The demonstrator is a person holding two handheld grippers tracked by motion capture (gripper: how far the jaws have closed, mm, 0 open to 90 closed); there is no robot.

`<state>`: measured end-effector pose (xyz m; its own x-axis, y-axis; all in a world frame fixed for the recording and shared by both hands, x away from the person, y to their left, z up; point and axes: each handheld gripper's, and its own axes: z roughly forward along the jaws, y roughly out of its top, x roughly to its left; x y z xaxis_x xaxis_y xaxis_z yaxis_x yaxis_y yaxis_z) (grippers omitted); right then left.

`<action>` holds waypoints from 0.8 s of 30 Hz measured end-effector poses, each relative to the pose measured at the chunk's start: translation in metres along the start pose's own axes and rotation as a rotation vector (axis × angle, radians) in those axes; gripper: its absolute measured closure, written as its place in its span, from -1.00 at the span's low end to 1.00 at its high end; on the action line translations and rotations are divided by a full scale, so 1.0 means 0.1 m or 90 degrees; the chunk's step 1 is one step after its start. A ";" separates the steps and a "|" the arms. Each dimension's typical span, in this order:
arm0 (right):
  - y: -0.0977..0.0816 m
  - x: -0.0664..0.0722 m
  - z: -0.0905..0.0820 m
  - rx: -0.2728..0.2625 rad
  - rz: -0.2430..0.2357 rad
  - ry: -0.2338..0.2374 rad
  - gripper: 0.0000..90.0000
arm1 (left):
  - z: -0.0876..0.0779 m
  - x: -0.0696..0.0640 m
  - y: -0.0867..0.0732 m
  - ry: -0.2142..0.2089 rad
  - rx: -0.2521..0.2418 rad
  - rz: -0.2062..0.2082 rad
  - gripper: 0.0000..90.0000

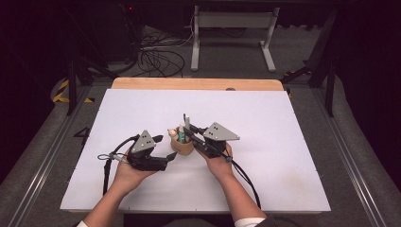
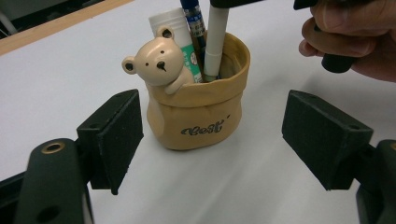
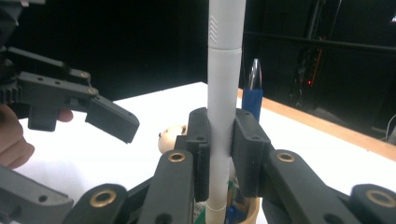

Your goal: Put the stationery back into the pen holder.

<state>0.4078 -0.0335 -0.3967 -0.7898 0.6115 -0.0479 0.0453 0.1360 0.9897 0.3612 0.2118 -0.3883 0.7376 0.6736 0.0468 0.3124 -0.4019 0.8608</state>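
1. White marker (image 3: pixel 223 93), upright, pinched at mid-barrel between both pads of the right gripper (image 3: pixel 219 154); lower end down inside the pen holder (image 2: pixel 196 112); small chevron marks embossed near the top of the barrel at 12 o'clock in the right gripper view.
2. Pen holder: tan, sack-shaped, stood near the middle of the white table (image 1: pixel 283 142), rim rolled over; dark script lettering on its front, seemingly "Ceff", not fully legible.
3. Bear figure (image 2: pixel 156 63) draped over the holder's rim at 10 o'clock in the left gripper view, head and one arm outside the rim.
4. Also stood in the holder: a white tube (image 2: pixel 175 32) with a green label, its print too small to read, and a blue pen (image 2: pixel 194 23) just beside the marker, at 11 o'clock from it in the left gripper view.
5. Left gripper (image 2: pixel 210 140): jaws spread wide, pads flanking the holder at 9 and 3 o'clock, nothing touched, holder a little beyond the pads.
6. Right gripper in the high view (image 1: pixel 196 137): at 3 o'clock from the holder, jaws pressed on the marker above the rim.
7. Left gripper in the high view (image 1: pixel 171 156): at 7 o'clock from the holder, just beside it.
8. Wooden edge strip (image 1: pixel 198 83) along the table's far side at 12 o'clock.
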 end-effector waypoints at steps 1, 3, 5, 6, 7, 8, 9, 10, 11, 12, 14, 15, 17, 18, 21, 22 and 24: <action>-0.01 0.00 0.01 0.004 0.002 0.001 0.75 | 0.00 0.00 0.00 0.003 -0.001 0.002 -0.53; -0.03 -0.01 0.02 0.013 0.004 0.001 0.75 | 0.00 0.00 0.00 0.000 0.000 0.000 -0.53; -0.04 -0.01 0.03 0.017 0.006 0.002 0.75 | 0.00 0.00 0.00 0.002 -0.001 0.003 -0.53; -0.05 -0.01 0.04 0.018 0.005 0.003 0.75 | 0.00 0.00 0.00 0.002 -0.001 0.004 -0.53; -0.05 -0.01 0.04 0.021 0.007 0.002 0.75 | 0.00 0.00 0.00 0.003 0.000 0.004 -0.53; -0.06 -0.01 0.04 0.022 0.007 0.002 0.75 | 0.00 0.00 0.00 0.001 0.000 0.002 -0.53; -0.06 -0.01 0.05 0.023 0.008 0.002 0.75 | 0.00 0.00 0.00 -0.001 0.000 0.000 -0.53; -0.07 -0.01 0.05 0.024 0.006 0.003 0.75 | 0.00 0.00 0.00 0.000 0.000 0.001 -0.53; -0.07 -0.02 0.06 0.027 0.007 0.002 0.75 | 0.00 0.00 0.00 0.001 0.000 0.001 -0.53; -0.07 -0.02 0.06 0.028 0.007 0.003 0.75 | 0.00 0.01 -0.01 0.002 0.001 0.003 -0.53; -0.08 -0.02 0.07 0.033 0.005 0.001 0.75 | 0.01 0.01 -0.01 0.000 0.002 0.002 -0.53; -0.09 -0.03 0.08 0.035 0.005 -0.001 0.75 | 0.01 0.01 -0.01 0.000 0.001 0.001 -0.53; -0.10 -0.03 0.08 0.035 0.007 0.000 0.75 | 0.01 0.01 -0.01 0.000 0.000 0.000 -0.53; -0.10 -0.03 0.09 0.036 0.006 -0.001 0.75 | 0.01 0.01 -0.01 0.000 0.000 0.001 -0.53; -0.10 -0.04 0.10 0.036 0.009 0.000 0.74 | 0.02 0.01 -0.01 -0.001 0.003 -0.002 -0.53; -0.11 -0.04 0.10 0.036 0.010 0.000 0.74 | 0.02 0.01 -0.01 0.000 0.004 -0.002 -0.53; -0.11 -0.05 0.10 0.040 0.009 0.000 0.74 | 0.02 0.01 -0.01 -0.002 0.005 0.000 -0.53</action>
<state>0.4173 -0.0298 -0.4089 -0.7886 0.6140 -0.0344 0.0941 0.1757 0.9799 0.3629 0.2115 -0.3908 0.7397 0.6714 0.0456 0.3164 -0.4068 0.8570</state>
